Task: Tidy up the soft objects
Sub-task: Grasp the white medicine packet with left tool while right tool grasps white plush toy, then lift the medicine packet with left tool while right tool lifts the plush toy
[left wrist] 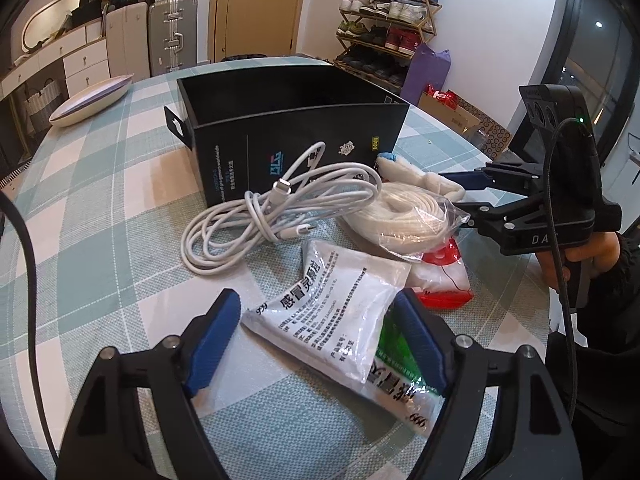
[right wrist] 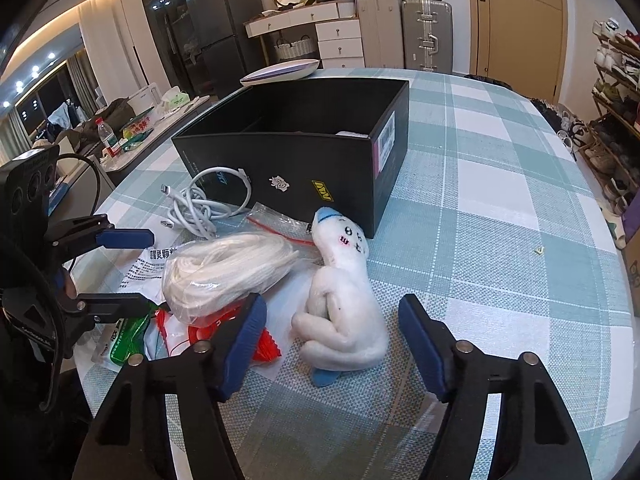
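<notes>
A white medicine packet (left wrist: 328, 308) with black print lies flat on the checked tablecloth. My left gripper (left wrist: 318, 304) is shut on it, a blue pad against each side edge. A green packet (left wrist: 400, 352) lies under its right finger. The white plush toy (right wrist: 344, 304) with blue ends lies between the pads of my right gripper (right wrist: 332, 304), which is open with a gap on both sides. A clear bag of white cord (right wrist: 224, 272) rests just left of the toy, over a red and white packet (right wrist: 208, 332). A coiled white cable (left wrist: 280, 216) lies before the open black box (left wrist: 296, 136).
A white oval cushion (left wrist: 92, 100) sits at the table's far left corner. The tablecloth (right wrist: 500, 220) right of the box carries only a small scrap (right wrist: 540, 251). A shoe rack (left wrist: 388, 20) and suitcases (right wrist: 404, 28) stand beyond the table.
</notes>
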The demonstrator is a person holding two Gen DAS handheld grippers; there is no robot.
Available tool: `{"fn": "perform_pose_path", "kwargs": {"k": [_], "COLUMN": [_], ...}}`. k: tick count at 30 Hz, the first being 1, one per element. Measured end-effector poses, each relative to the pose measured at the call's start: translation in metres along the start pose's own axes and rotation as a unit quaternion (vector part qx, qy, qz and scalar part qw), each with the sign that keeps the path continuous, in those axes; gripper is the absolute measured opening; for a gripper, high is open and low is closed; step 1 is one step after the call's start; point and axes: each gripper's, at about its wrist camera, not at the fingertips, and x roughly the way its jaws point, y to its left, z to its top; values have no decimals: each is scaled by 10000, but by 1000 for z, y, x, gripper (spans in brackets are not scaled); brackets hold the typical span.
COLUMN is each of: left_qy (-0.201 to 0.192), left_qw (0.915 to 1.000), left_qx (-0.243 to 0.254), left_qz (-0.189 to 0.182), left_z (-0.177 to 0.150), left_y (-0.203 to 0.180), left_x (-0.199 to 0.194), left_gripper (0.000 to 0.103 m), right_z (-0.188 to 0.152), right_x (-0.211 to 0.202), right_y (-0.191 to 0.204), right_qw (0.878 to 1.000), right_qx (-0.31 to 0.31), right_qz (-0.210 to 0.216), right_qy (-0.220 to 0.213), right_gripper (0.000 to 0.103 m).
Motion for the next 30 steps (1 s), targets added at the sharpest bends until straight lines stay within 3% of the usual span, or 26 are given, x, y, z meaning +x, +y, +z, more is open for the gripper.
{"fn": "perform_pose_path", "kwargs": {"k": [5,7,12,18,22,30], "left_qy": [12,36,24,35,78,57], "left_qw": [10000,9999,9998,10000,10000,9996], "left_qx": [-22,-104,-175,-57,21,262], "left_qz": [85,50,61,30,3,75], "left_z": [1,1,1,0,0,-1], "left_y": [0,2,3,-1,-2,-9], "left_x": [3,6,11,9,8,1], "left_gripper": [83,83,82,73,61,54], "right_z": [0,-1,-2,-3,-3,-2], "right_x": [3,3,3,3,2,0], "right_y": [1,1,5,5,5,5], "right_qw": [10000,10000,9999,9998,9998,9998], "right_qx": [-31,-58,-164,-171,-190,-205], "right_qz": [-2,3,-24,-27,-30,-29], "right_qy": [27,29,35,35,36,14], "right_gripper": [54,43,43,42,41,41]}}
